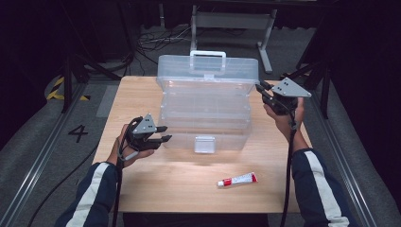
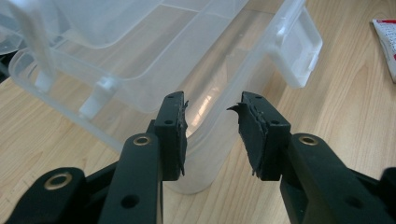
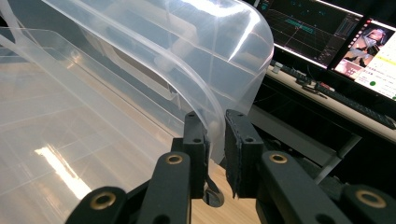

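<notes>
A storage box (image 1: 206, 111) stood on the desk (image 1: 142, 184) toward its far middle, with its lid (image 1: 208, 70) raised behind it and a handle (image 1: 207, 59) at the lid's top edge. A latch (image 1: 204, 144) sat on the box's near wall. A tube (image 1: 237, 179) lay on the desk before the box, toward the right. The left tongs (image 1: 163, 134) were just left of the box's near left corner, apart from it. The right tongs (image 1: 260, 88) were at the lid's right edge, one jaw on each side of it.
</notes>
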The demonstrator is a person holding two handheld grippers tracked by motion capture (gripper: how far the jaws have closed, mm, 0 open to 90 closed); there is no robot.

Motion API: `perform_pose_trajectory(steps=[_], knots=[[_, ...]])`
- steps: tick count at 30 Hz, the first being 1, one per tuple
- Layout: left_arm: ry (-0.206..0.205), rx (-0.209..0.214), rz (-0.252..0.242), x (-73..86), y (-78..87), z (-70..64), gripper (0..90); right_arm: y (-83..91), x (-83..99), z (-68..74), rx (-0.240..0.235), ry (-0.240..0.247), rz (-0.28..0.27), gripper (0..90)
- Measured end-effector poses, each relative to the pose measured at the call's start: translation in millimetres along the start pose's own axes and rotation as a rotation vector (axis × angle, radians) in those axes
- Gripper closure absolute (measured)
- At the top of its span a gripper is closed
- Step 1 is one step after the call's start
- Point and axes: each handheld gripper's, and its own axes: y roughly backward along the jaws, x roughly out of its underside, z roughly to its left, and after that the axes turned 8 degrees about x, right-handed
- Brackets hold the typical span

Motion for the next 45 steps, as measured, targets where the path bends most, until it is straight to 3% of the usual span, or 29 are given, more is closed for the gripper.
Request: perform_pose_trajectory(steps=[8,15,24,31,45], knots=[[-0.023,0.02,0.025,-7.0,-12.5,-0.6,63.6,-5.6,-4.7,0.9,0.043,-0.038,0.009,80.4],[-0.038,0.015,0.053,-10.7,-22.0,1.0,67.1,-8.7,-6.8,1.2,0.065,-0.039,0.009,81.2],[-0.062,0.056,0.067,-12.3,-22.5,5.5,69.4,-15.2,-11.5,-1.9,0.077,-0.041,0.019,82.0],[-0.071,0.087,0.048,-9.9,-21.0,10.0,71.8,-24.4,-17.9,-3.0,0.115,-0.02,0.039,83.8],[-0.092,0.097,0.039,-8.6,-20.5,12.4,73.1,-31.9,-21.1,-6.7,0.123,-0.042,0.049,84.3]])
